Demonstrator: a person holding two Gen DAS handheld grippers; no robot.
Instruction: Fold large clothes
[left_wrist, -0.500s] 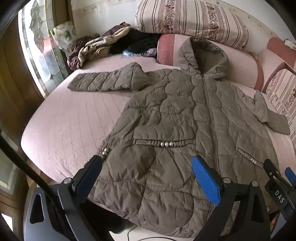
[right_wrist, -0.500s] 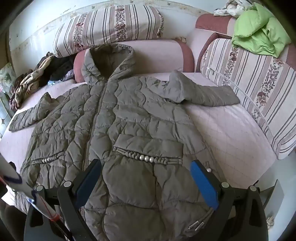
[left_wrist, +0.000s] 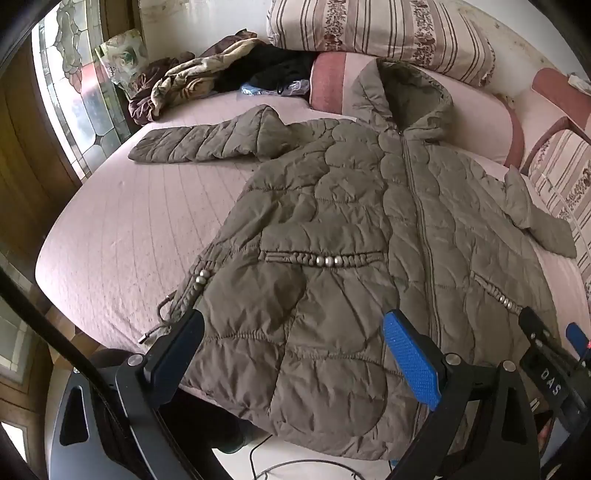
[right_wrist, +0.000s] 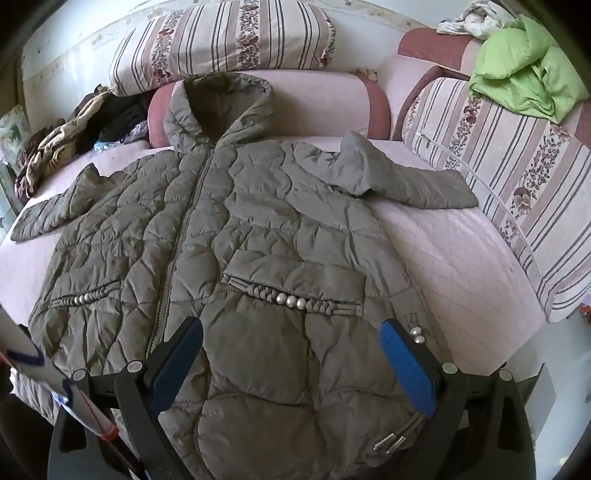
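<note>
I am holding the left gripper (left_wrist: 293, 354) and right gripper (right_wrist: 291, 360) wide apart, both empty, over the hem of the jacket (right_wrist: 258, 240) lying flat on the bed (left_wrist: 122, 236). Its puffy slippery fabric is risking a slip.

Pink quilted bed (left_wrist: 122, 236); stained-glass window (left_wrist: 74, 92) at 10 o'clock admits daylight. Striped floral cushion (right_wrist: 221, 40) at 12 o'clock against a pale wall (right_wrist: 66, 33); striped cushions (right_wrist: 517, 177) at 3 o'clock.
</note>
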